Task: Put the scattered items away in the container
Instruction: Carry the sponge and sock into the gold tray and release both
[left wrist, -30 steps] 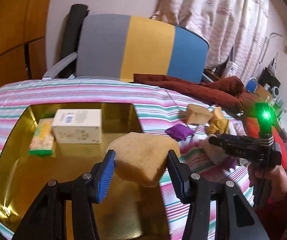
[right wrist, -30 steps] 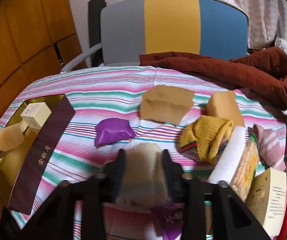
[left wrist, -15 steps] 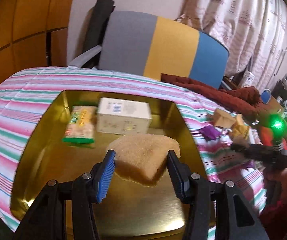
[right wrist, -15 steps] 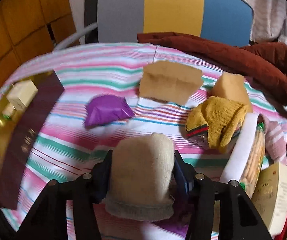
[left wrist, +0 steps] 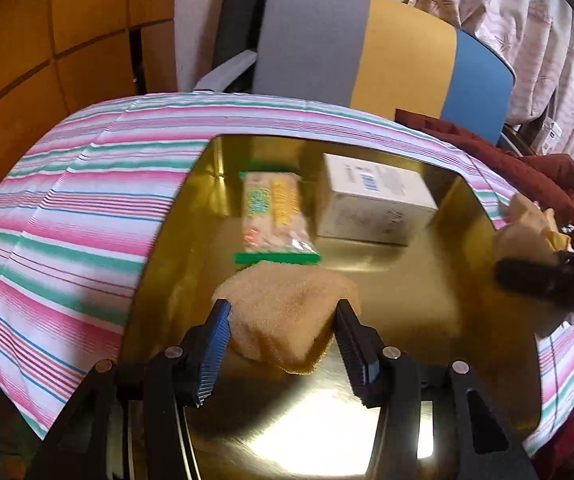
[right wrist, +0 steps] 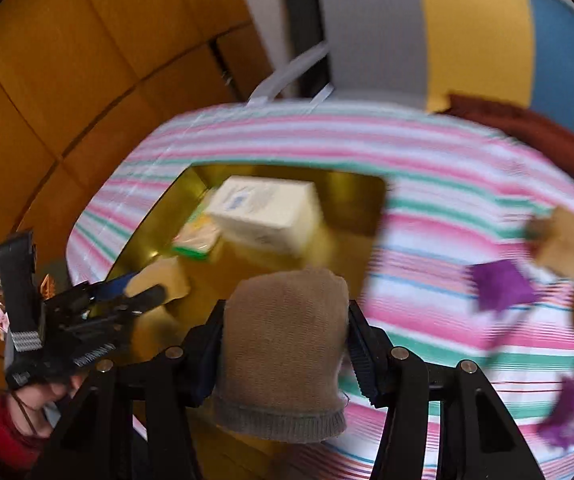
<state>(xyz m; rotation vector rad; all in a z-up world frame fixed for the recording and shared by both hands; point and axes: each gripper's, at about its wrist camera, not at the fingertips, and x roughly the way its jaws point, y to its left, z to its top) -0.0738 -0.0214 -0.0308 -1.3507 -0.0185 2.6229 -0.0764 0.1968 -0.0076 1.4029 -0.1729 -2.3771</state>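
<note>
My left gripper [left wrist: 283, 344] is shut on a tan sponge [left wrist: 287, 312] and holds it low over the gold container [left wrist: 427, 312], near its front. Inside the container lie a snack packet [left wrist: 275, 216] and a white box [left wrist: 375, 204]. My right gripper [right wrist: 287, 344] is shut on a rolled beige sock [right wrist: 283, 348] and hovers at the container's right edge [right wrist: 367, 208]. The left gripper with its sponge also shows in the right wrist view [right wrist: 135, 296]. The right gripper's tip shows at the right of the left wrist view [left wrist: 543, 280].
The striped cloth [left wrist: 87, 208] covers the table. To the right on it lie a purple pouch [right wrist: 499, 284], a tan sponge piece [right wrist: 567, 244] and more purple items [right wrist: 567, 416]. A grey, yellow and blue chair [left wrist: 367, 44] and a dark red blanket [left wrist: 527, 160] are behind.
My left gripper has carried the sponge left and down over the container. My right gripper has lifted the sock off the cloth and swung left towards the container.
</note>
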